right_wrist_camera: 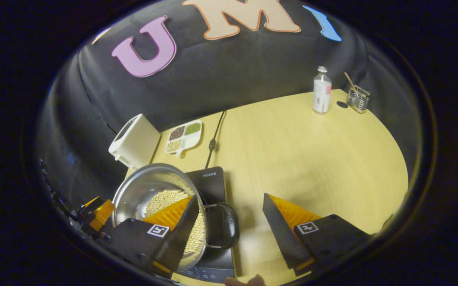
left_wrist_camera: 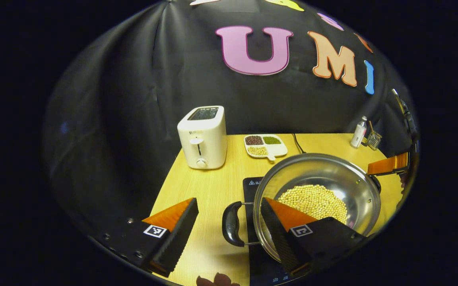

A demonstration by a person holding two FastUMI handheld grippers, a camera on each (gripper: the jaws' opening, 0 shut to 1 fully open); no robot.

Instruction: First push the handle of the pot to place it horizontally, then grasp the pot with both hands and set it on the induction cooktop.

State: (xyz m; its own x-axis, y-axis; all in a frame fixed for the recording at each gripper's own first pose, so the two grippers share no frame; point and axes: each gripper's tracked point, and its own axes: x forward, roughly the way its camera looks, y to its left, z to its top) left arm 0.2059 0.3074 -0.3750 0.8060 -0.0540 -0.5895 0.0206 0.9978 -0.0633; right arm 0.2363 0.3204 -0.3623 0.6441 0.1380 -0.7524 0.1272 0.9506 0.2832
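A steel pot [left_wrist_camera: 332, 174] holding pale beans [left_wrist_camera: 312, 200] stands on the black induction cooktop [left_wrist_camera: 251, 186] at the table's near edge. My left gripper [left_wrist_camera: 229, 202] is open, its fingers astride the pot's black left handle [left_wrist_camera: 232, 224]; one finger overlaps the rim. In the right gripper view the pot [right_wrist_camera: 145, 186] is at lower left on the cooktop [right_wrist_camera: 211, 180]. My right gripper [right_wrist_camera: 231, 197] is open around the black right handle [right_wrist_camera: 223, 224]. Neither handle is pressed. The other gripper's orange finger [left_wrist_camera: 386, 165] shows past the pot's far side.
A white toaster [left_wrist_camera: 203, 137] and a divided dish of beans [left_wrist_camera: 264, 145] stand at the table's back left. A power cable [right_wrist_camera: 213, 139] runs from the cooktop to the wall. A small bottle [right_wrist_camera: 321, 90] and a wire holder [right_wrist_camera: 358, 99] sit at the far right corner.
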